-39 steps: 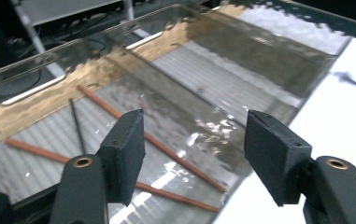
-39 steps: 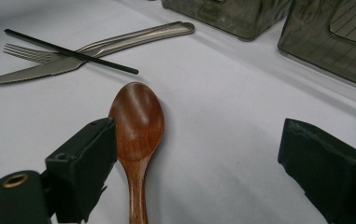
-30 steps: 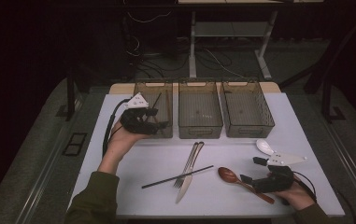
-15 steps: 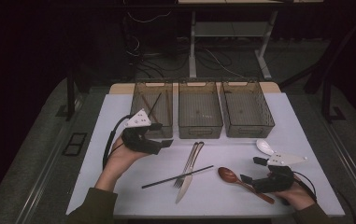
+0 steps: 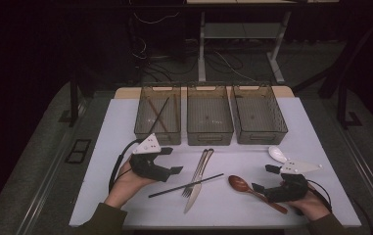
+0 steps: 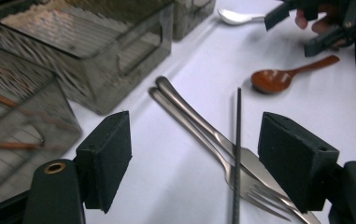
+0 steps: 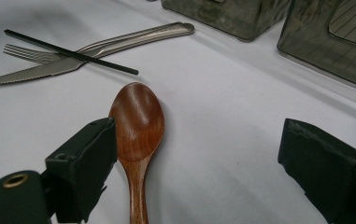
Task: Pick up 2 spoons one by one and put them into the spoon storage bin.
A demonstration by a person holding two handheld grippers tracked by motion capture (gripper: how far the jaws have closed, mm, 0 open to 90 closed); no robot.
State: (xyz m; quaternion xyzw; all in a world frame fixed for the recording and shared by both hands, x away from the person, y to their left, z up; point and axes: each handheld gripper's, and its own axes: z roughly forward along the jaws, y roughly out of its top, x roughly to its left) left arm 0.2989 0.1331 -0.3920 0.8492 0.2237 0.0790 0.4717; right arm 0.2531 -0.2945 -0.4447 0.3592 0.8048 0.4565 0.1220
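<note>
At the table's left, the left gripper [image 5: 170, 160] is held with jaws spread and empty, having just been opening, near the black chopstick [image 5: 186, 185] lying across the fork [image 5: 197, 172]. Further right, the right gripper [image 5: 264, 178] is held spread over the wooden spoon [image 5: 240, 185].

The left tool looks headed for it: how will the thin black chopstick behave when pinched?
The thin black chopstick is probably stiff and light. Lying across the metal fork and knife, it may pivot or roll if nudged.
</note>
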